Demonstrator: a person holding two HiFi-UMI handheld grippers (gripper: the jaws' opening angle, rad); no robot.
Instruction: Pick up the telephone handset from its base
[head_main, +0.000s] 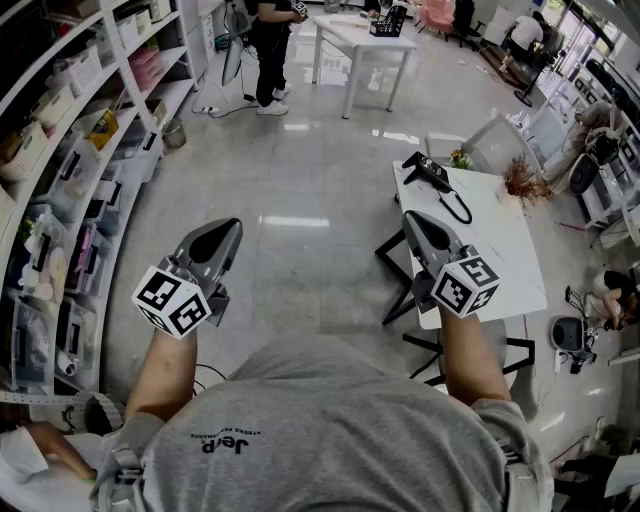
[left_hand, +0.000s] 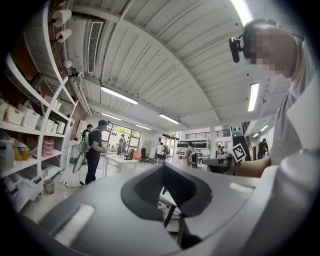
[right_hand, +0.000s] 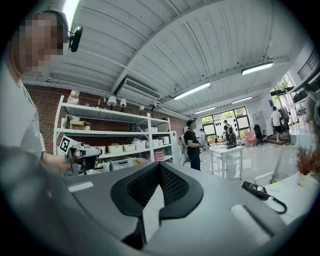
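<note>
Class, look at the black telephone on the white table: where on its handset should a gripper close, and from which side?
Probably the slim middle of the handset, jaws across its width, coming from above with the right gripper, the nearer one. It lies flat and long on the white table; its cord trails off the near end, so keep clear of that.

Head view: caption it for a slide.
Left gripper and right gripper, both shut, hover near the table bearing the telephone.

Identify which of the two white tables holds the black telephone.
The nearer table, beside the right gripper; the telephone lies at its far corner. The other table stands farther off, beside a standing person.
</note>
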